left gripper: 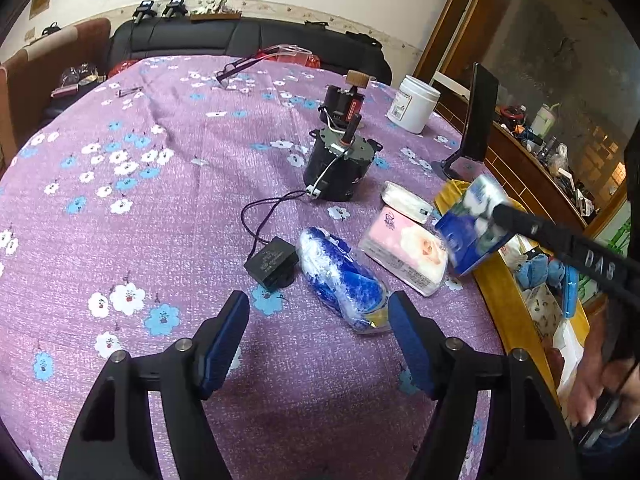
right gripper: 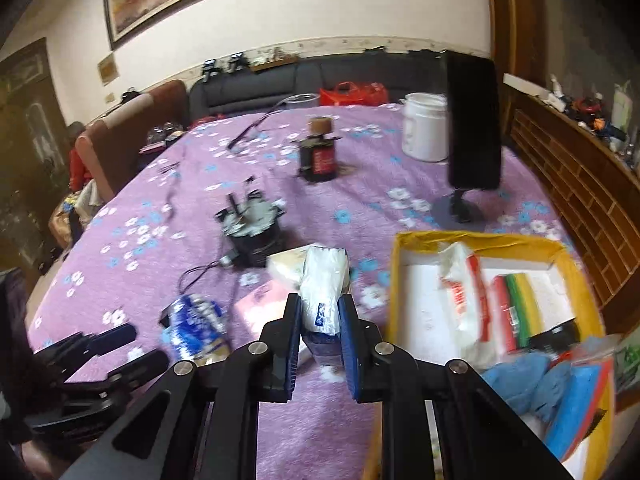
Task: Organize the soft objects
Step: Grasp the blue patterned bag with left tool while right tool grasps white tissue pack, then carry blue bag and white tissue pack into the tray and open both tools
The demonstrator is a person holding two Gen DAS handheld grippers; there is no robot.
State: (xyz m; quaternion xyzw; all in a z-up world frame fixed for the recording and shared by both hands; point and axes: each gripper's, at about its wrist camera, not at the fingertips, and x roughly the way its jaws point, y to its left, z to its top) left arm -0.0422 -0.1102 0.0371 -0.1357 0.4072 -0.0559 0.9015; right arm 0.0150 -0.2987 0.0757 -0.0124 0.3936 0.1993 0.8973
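Right hand-held gripper (right gripper: 320, 320) around tissue pack (right gripper: 322, 280)

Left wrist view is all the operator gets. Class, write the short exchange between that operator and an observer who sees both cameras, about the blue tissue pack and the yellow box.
Operator: Is the blue tissue pack truly clamped?
Observer: Yes. The right gripper has a pad pressed on each side of it.
Operator: What lies at the far end of the yellow box?
Observer: A white bag with red print, lying on the white floor of the box.
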